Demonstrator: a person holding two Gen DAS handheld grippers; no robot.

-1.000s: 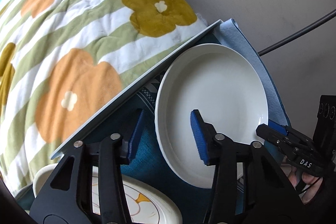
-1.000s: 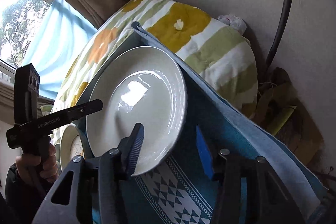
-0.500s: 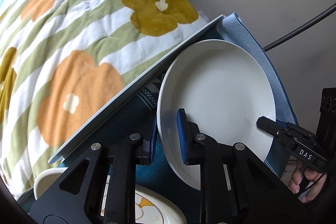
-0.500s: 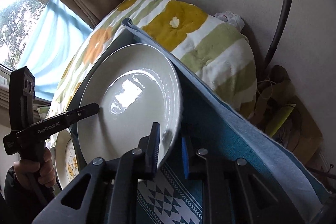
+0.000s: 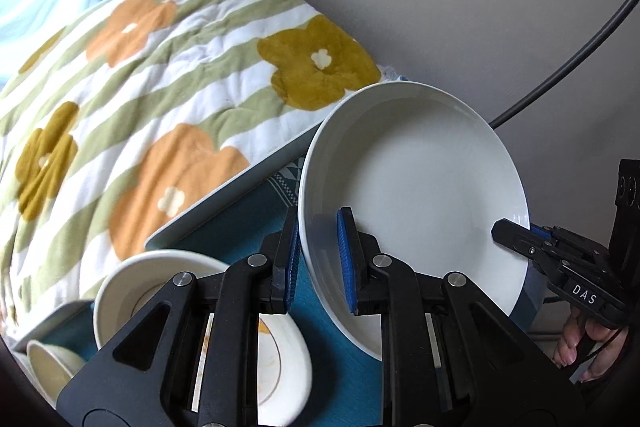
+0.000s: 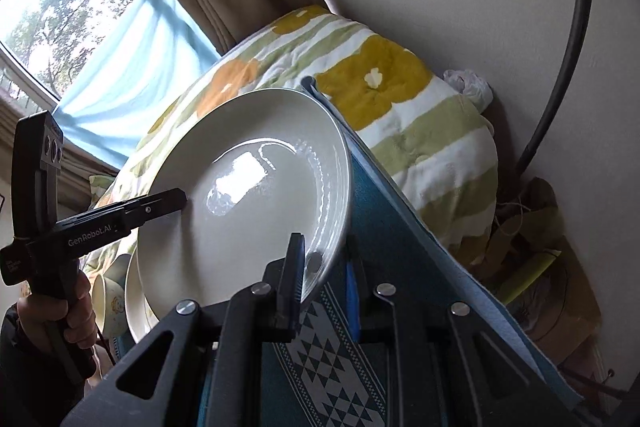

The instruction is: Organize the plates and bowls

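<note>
Plate pinched at opposite rims, tilted above the counter.

Left wrist view: left gripper point(image 5: 318, 263) clamped on the near-left rim of one white plate point(image 5: 416, 195); right gripper point(image 5: 528, 237) clamped on the far-right rim, so equally near, plate spanning between them. Below left, still on the teal cloth point(image 5: 240, 227): one patterned plate point(image 5: 286, 363) under one cream bowl point(image 5: 116, 291), one smaller bowl point(image 5: 48, 363) beside. Right wrist view: same white plate, blue pads point(image 6: 351, 291) closed across its lower rim, tilted, raised clear of the counter.
</note>
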